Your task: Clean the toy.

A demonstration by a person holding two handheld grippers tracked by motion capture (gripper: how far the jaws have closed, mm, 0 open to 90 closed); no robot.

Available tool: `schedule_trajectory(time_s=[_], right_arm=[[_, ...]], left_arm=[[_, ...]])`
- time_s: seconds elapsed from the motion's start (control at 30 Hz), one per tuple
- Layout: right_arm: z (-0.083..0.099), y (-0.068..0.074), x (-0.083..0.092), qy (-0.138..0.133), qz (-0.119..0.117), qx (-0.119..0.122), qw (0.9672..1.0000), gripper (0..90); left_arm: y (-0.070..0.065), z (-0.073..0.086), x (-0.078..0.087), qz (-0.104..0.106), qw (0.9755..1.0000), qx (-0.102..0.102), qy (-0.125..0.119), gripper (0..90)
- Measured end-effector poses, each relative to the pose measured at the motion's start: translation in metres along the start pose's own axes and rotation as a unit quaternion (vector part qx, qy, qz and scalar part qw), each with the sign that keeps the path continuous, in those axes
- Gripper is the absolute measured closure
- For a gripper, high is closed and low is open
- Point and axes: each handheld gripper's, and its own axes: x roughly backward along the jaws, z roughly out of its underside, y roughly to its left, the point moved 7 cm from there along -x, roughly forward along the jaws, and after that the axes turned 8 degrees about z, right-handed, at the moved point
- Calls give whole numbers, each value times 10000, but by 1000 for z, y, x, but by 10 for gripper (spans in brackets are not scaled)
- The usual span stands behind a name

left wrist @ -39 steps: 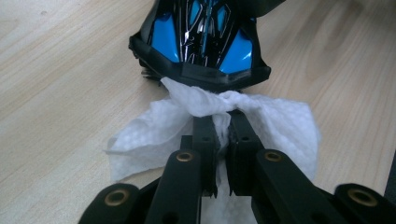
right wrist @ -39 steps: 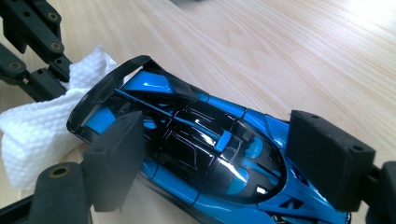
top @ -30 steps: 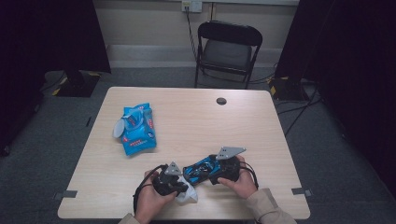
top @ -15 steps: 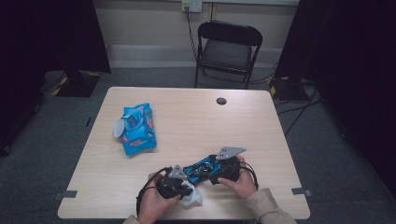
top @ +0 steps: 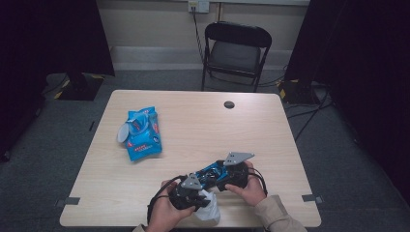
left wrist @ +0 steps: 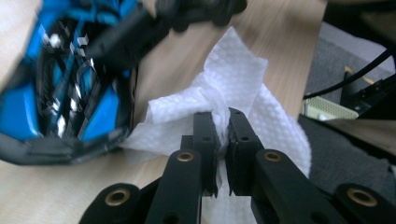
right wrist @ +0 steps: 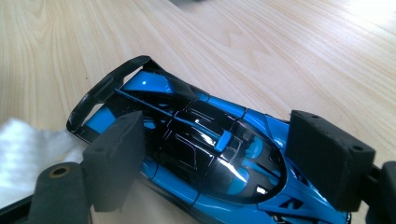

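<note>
the left hand-held gripper (left wrist: 222, 135) has its jaws pinched nearly together on a bunched white wipe (left wrist: 233, 93), which fans out past the tips and rests on the tabletop (top: 203, 130) near its front edge. in the high view the wipe (top: 209, 210) hangs just below that gripper (top: 200, 200), close to the person's left hand (top: 167, 212). the toy car (right wrist: 201, 149), blue and black, lies flat on the tabletop just beside the wipe, its rear wing next to the paper. the right hand-held gripper (right wrist: 224, 158) straddles the car, one pad at each flank; the left pad sits against the body, but whether the right pad touches cannot be told, so its grip is unclear. in the high view the car (top: 210, 171) lies between the two grippers, the right one (top: 220, 176) held by the right hand (top: 251, 186).

farther back on the left lies a blue wipe pack (top: 141, 133) with its flap lifted. the tabletop is pale wood with a dark grommet (top: 229, 104). behind it stands a black folding chair (top: 235, 50) on grey carpet, with dark curtains on both sides.
</note>
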Motion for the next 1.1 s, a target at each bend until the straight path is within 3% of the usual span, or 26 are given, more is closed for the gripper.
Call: schedule_trajectory(time_s=[0.13, 0.33, 0.47, 0.57, 0.67, 0.7, 0.8, 0.97, 1.1], right_arm=[[0, 0, 0, -4, -4, -13, 10000, 190], [0, 0, 0, -9, -5, -8, 10000, 190], [0, 0, 0, -6, -8, -14, 10000, 190], [0, 0, 0, -12, -8, -15, 10000, 190], [0, 0, 0, -8, -6, -14, 10000, 190], [0, 0, 0, -12, -11, -15, 10000, 190], [0, 0, 0, -13, -11, -15, 10000, 190], [0, 0, 0, -21, -14, -15, 10000, 190], [0, 0, 0, -18, -11, -17, 10000, 190]], left_arm=[[6, -8, 24, -96, 9997, 15, -224, 842], [30, -9, 71, -521, 9969, 207, -545, 842], [49, -7, 98, -876, 9929, 363, -715, 842], [65, -4, 114, -1136, 9886, 517, -844, 842], [81, -1, 123, -1470, 9844, 527, -807, 841], [86, 1, 124, -1607, 9819, 559, -829, 841], [94, 6, 121, -1675, 9810, 623, -761, 840], [96, 29, 88, -1474, 9860, 742, -254, 837], [93, 40, 65, -1204, 9894, 807, -103, 807]])
